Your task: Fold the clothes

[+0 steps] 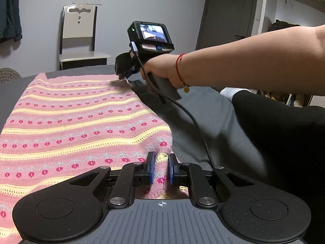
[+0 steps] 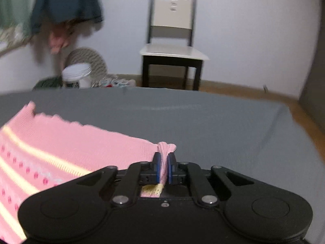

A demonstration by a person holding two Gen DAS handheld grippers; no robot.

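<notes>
Pink knit garment [image 1: 77,122] lies spread on the grey bed [image 2: 203,122]. Near us, our left gripper [image 1: 161,168] pinches its edge; farther along, our right gripper [image 2: 163,167] clamps a corner. We judge a fold is in hand: both must travel together.

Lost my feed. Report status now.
Left gripper shut on pink knit garment, near edge. Right gripper shut on its far corner. Garment flat on grey surface. Nothing in the way.

both grippers clamped down: left gripper [image 1: 161,167] low at the near end, right gripper [image 2: 164,167] reaching out, forearm [image 1: 254,59] bare.
</notes>
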